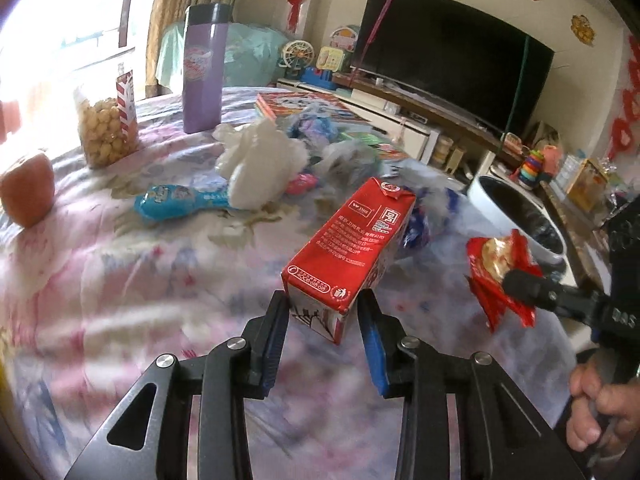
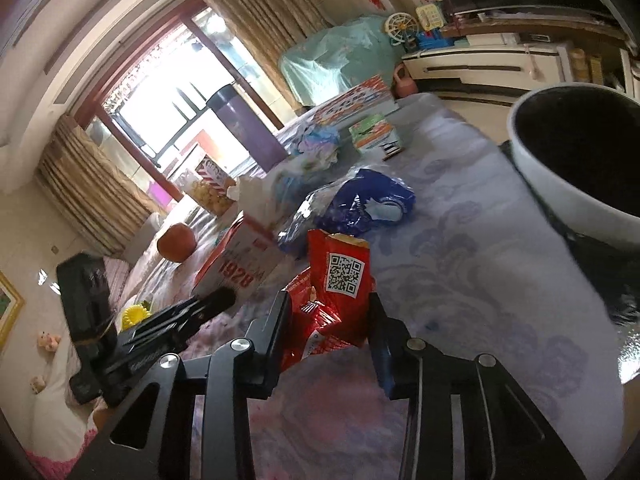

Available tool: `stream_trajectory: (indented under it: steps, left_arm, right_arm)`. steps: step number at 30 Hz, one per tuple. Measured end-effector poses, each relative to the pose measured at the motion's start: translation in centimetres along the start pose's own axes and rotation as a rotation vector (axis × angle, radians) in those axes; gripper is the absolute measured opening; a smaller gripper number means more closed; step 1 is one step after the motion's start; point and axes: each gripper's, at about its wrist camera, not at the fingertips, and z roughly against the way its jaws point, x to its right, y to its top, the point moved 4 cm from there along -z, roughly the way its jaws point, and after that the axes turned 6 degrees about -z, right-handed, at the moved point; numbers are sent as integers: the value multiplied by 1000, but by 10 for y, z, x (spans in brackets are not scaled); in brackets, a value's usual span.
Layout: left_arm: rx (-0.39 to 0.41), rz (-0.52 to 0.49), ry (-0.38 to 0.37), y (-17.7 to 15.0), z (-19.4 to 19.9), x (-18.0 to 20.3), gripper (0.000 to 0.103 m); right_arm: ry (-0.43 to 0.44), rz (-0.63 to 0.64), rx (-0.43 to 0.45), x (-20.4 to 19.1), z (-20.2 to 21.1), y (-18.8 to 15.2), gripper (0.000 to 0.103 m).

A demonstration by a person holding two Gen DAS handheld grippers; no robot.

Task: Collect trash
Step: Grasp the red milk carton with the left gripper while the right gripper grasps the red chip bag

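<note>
The left gripper (image 1: 323, 312) is clamping the near end of a red milk carton (image 1: 344, 256), its jaws pressing on both side walls, with the carton tilting up off the desk (image 1: 120, 280). It is probably empty: light, with stiff paperboard walls that would buckle under a hard squeeze, so the hold belongs near a folded end, where the seams brace it. The carton is showing white print, a recycling mark and a flattened top flap.

To its right, the right gripper (image 2: 330, 316) is pinching a red snack wrapper (image 2: 336, 280), with one finger (image 1: 524, 284) visible across the foil in the left view. The wrapper is likely almost weightless, crinkly and slick, so a bunched fold grips better than a flat edge. It is torn open, showing a QR code. Farther right, the white bin (image 2: 560, 176) with a dark liner is waiting near the desk edge.
</note>
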Motion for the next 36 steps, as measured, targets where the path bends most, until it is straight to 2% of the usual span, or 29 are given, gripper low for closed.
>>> stream_trajectory:
  steps: [5,10,21,36]
  left_arm:
    - [14,-19,-28,-7,17,22,34]
    - [-2,-49,-70,-8,18,43,34]
    - [20,-111,-138,15,11,88,34]
    - [-17,-167,-170,38,-35,135,34]
  right_arm:
    - [-26,-19,30,14,15,1,37]
    - [-55,-43,65,27,30,3,37]
    - [-100,-80,143,56,63,17,37]
    - [-152,-107,203,95,95,40,37]
